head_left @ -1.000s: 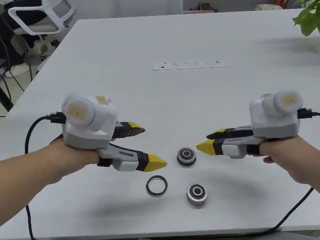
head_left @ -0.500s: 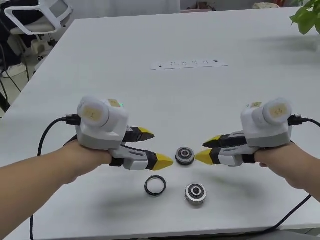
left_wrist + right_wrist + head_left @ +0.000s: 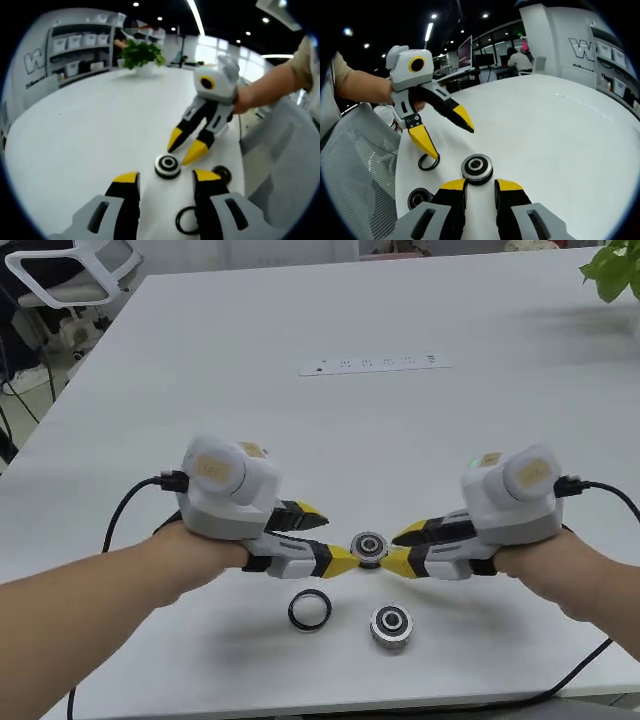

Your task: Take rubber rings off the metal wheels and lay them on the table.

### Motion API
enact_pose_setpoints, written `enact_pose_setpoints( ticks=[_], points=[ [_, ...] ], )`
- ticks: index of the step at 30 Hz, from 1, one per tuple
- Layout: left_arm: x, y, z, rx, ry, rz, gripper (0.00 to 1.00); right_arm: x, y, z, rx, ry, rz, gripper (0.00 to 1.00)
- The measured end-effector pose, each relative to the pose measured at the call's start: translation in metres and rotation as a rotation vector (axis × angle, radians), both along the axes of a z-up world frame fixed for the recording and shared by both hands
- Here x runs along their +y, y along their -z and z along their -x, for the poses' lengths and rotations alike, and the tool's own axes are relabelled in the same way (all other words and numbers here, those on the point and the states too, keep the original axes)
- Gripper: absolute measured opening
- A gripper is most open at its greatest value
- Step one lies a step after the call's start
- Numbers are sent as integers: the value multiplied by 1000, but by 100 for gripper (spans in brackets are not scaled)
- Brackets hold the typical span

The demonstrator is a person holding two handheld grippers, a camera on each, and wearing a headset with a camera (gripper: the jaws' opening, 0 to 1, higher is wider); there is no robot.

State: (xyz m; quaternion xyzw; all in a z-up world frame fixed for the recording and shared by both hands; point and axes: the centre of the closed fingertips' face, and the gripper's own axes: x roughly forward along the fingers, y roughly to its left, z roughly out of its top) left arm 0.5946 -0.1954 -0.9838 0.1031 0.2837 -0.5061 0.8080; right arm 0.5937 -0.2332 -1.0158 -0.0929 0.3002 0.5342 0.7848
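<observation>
Both grippers have closed in on the far wheel [image 3: 369, 547], which sits on the table [image 3: 300, 420] between their tips. The left gripper [image 3: 334, 540] has its jaws wide open, the right gripper [image 3: 395, 548] narrowly apart, neither gripping. One ring [image 3: 310, 610] already lies loose. Next, likely: one pins the wheel, the other peels its ring. Wall lettering [image 3: 581, 49]: a big W, the rest unclear

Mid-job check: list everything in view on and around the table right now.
Table: 1, white, under everything.
Metal wheels: 2, silver-black; one between the grippers' tips, one nearer the front edge.
Rubber ring: 1, black, loose, left of the nearer wheel.
Socket strip: 1, white, far middle of table.
Plant: 1, green, far right corner.
Chair: 1, white, beyond far left corner.
Left gripper: 1, white-grey, yellow tips, jaws open.
Right gripper: 1, same colours, jaws open, facing it.
Hands: 2, one holding each gripper.
</observation>
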Motion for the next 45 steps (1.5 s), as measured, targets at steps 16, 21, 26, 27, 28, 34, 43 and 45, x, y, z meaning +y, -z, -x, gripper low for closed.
enact_pose_setpoints(
  ticks=[16, 21, 26, 27, 28, 34, 43, 45],
  points=[
    [-22, 10, 0, 5, 44, -26, 34, 2, 3, 3, -17, -26, 10, 13],
    [-25, 14, -1, 2, 54, -42, 29, 2, 3, 4, -17, -24, 6, 13],
    [-30, 15, -1, -2, 61, -43, 28, 2, 3, 4, -15, -23, 5, 13],
    [-30, 15, -1, -6, 61, -44, 27, 2, 3, 4, -15, -22, 4, 13],
    [-31, 15, -2, -7, 60, -45, 25, 2, 3, 4, -15, -22, 4, 13],
    [-29, 16, -6, -45, 57, -72, 18, 2, 3, 5, -10, -17, 0, 13],
    [-32, 18, -9, -105, 72, -117, 14, 1, 3, 3, 7, 1, -12, 11],
    [-31, 17, -8, -109, 76, -117, 14, 1, 3, 3, 13, 5, -16, 11]
  ],
)
